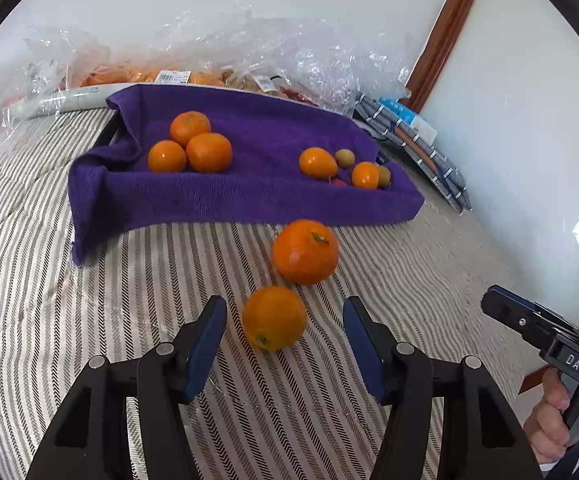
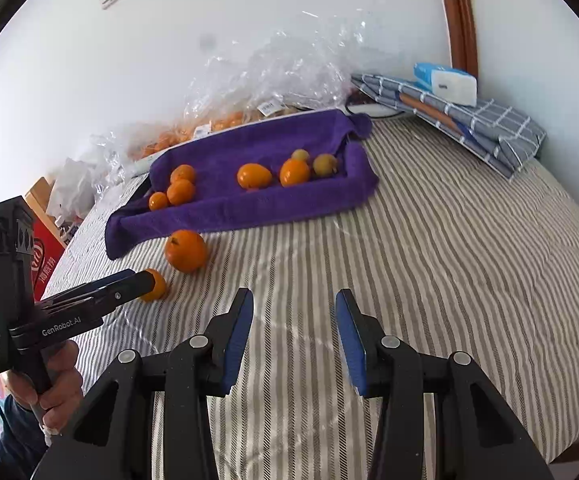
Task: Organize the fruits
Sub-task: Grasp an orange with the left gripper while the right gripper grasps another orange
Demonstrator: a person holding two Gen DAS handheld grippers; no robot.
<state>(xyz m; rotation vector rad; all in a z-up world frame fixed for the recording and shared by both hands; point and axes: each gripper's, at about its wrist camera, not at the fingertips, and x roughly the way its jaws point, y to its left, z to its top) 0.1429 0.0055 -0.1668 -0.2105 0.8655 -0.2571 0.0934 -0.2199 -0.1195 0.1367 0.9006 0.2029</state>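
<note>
Orange and round, a small orange (image 1: pixel 274 317) sits on the striped bed cover (image 1: pixel 89 320), right between the two blue fingers of the left gripper (image 1: pixel 285 334). The jaws stand wide apart and do not touch the fruit; there is bare cover on both sides of it. A bigger orange (image 1: pixel 304 251) lies just past it, a little to the right, close to the near edge of the purple towel (image 1: pixel 229 196).

The towel is draped over a tray, so its edges stand up like low walls. Inside, on the left, three oranges (image 1: pixel 189 146) huddle together and touch. On the right, well apart from them, lie two smaller orange fruits (image 1: pixel 317 163) with two little greenish ones (image 1: pixel 344 158).

The right gripper (image 2: pixel 294 334) hangs over bare stripes to the right of the oranges, its jaws open wide and holding nothing. A lot of open cover spreads ahead of it and to its right.

Far behind the towel, crinkly clear plastic bags (image 1: pixel 249 48) with more fruit lean on the white wall. A folded checked cloth (image 2: pixel 469 120) lies in the far right corner, with a blue and white pack (image 2: pixel 445 82) on top.
</note>
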